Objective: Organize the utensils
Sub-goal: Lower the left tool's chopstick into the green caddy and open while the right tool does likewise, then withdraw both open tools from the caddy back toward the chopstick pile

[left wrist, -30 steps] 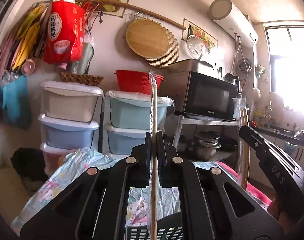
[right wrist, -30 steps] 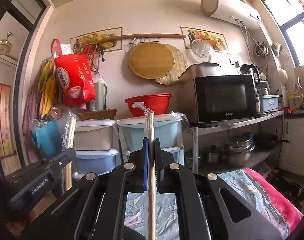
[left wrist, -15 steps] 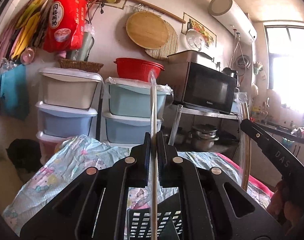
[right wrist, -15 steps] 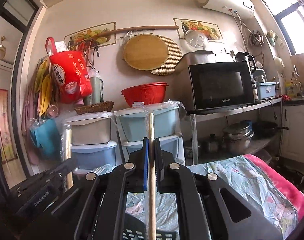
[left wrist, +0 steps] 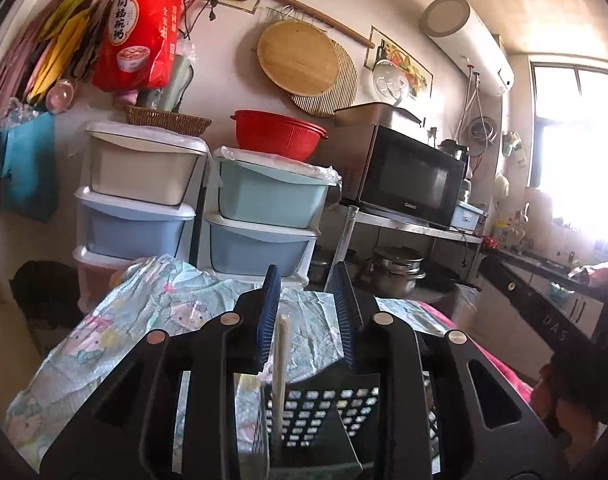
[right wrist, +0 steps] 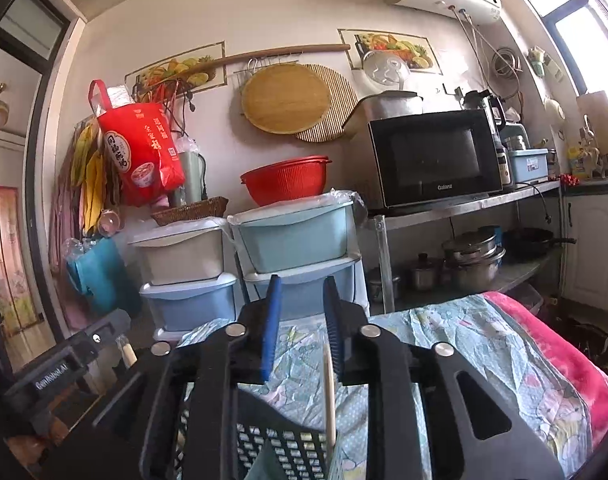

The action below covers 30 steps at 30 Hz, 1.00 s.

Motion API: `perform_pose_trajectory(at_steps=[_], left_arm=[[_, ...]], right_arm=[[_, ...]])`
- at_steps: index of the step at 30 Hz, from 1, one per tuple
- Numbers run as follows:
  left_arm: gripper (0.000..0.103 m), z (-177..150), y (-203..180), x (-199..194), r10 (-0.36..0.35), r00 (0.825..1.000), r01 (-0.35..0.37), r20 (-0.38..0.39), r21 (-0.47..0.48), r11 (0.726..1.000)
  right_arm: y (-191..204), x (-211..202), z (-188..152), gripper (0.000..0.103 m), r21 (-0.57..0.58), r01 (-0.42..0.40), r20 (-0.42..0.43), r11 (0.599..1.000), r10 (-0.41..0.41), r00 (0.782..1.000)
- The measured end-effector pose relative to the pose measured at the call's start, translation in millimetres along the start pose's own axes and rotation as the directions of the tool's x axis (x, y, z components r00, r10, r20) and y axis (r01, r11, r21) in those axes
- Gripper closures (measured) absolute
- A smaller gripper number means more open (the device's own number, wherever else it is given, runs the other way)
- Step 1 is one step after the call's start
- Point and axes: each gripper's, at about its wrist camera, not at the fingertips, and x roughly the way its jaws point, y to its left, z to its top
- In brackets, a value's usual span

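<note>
My left gripper (left wrist: pixel 306 280) hangs over a black perforated utensil basket (left wrist: pixel 324 412), its jaws opening. A wrapped chopstick (left wrist: pixel 281 372) stands loose between the blue pads, its lower end inside the basket, touching neither pad. My right gripper (right wrist: pixel 300 290) is over the same basket (right wrist: pixel 280 452), its jaws opening too. Another pale chopstick (right wrist: pixel 329 392) leans upright close to the right pad, its lower end in the basket. The right gripper's body (left wrist: pixel 544 316) shows at the left wrist view's right edge, and the left gripper's body (right wrist: pixel 60 364) at the right wrist view's left edge.
The basket sits on a table under a light blue cartoon-print cloth (left wrist: pixel 116 332) with a pink blanket (right wrist: pixel 552 344) along its right side. Behind stand stacked plastic drawers (left wrist: pixel 260 216), a red colander (left wrist: pixel 278 134), a microwave (right wrist: pixel 436 156) on a metal shelf and pots (right wrist: pixel 472 256) below.
Both grippers sank toward the basket and their jaws parted. Both chopsticks, clamped upright before, have dropped down into the basket and now stand free.
</note>
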Motion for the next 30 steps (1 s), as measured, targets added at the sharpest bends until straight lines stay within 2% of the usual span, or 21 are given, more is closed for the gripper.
perform_pose_trajectory(at_steps=[2, 5, 12, 19, 24, 28, 30], left_arm=[[0.074, -0.1, 0.4, -8.1, 0.000, 1.000, 0.000, -0.007, -0.004, 1.000], [0.066, 1.1, 2.6, -21.5, 0.007, 1.000, -0.008, -0.019, -0.023, 1.000], [0.051, -4.7, 10.4, -48.9, 0.037, 0.997, -0.041, -0.062, -0.055, 0.998], [0.030, -19.2, 9.0, -66.9, 0.042, 0.991, -0.050, -0.129, -0.061, 0.997], [0.017, -25.8, 6.6, -78.4, 0.039, 0.988, -0.047, -0.146, -0.053, 0.998], [0.011, -29.6, 8.7, -85.9, 0.030, 0.986, -0.040, -0.163, -0.056, 0.998], [0.011, -32.4, 10.0, -89.2, 0.026, 0.984, -0.036, -0.176, -0.057, 0.998]], right_arm=[[-1.4, -6.3, -0.2, 0.070, 0.007, -0.008, -0.017, 1.000, 0.008, 1.000], [-3.5, -14.5, -1.1, 0.063, 0.018, -0.006, -0.046, 1.000, 0.007, 0.999], [-6.3, -33.8, -4.0, 0.053, 0.035, 0.000, -0.151, 0.999, 0.005, 0.989], [0.5, -56.2, -6.0, 0.039, 0.006, 0.002, -0.184, 1.000, -0.001, 0.983], [4.8, -68.2, -10.6, 0.033, -0.013, -0.002, -0.212, 1.000, -0.001, 0.977], [10.3, -74.4, -16.2, 0.029, -0.035, -0.014, -0.240, 0.999, 0.005, 0.971], [13.7, -77.4, -19.6, 0.028, -0.048, -0.023, -0.253, 0.999, 0.010, 0.967]])
